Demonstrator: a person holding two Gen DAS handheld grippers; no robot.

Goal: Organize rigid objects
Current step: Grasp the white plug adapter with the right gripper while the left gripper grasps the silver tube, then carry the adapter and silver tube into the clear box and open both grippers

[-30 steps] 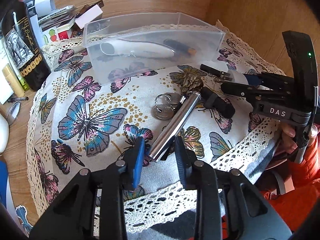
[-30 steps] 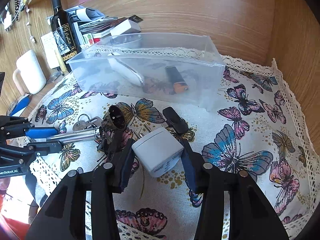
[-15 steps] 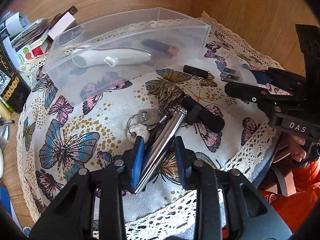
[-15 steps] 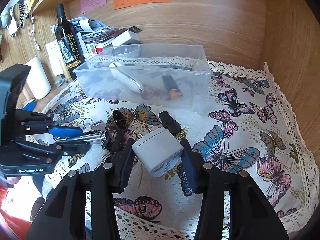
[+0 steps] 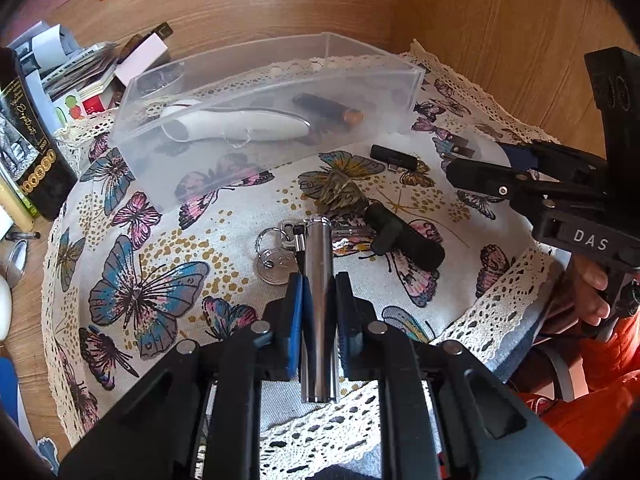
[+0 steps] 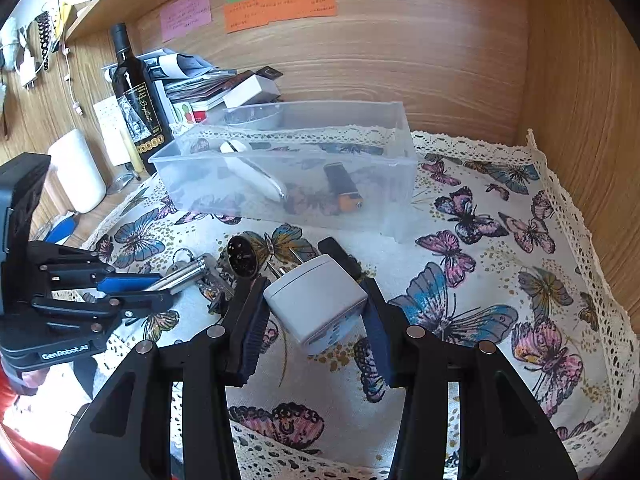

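While the left gripper [image 5: 316, 312] clamps a shiny metal cylinder [image 5: 318, 304] between its pads, the right gripper [image 6: 316, 316] is closed on a grey plug adapter [image 6: 316, 304]; beyond them keys [image 5: 276, 256] lie on the butterfly cloth [image 6: 500, 260]; farther off stands a clear bin [image 6: 288, 176] holding a lighter [image 6: 342, 188].

My left gripper's blue pads [image 5: 295, 312] cover the middle of the shiny metal cylinder [image 5: 318, 264]. The handwriting on the orange paper note [image 6: 280, 6] is too small for me to read. The tall dark wine bottle [image 5: 24, 136] is cut off by the left wrist view's edge.
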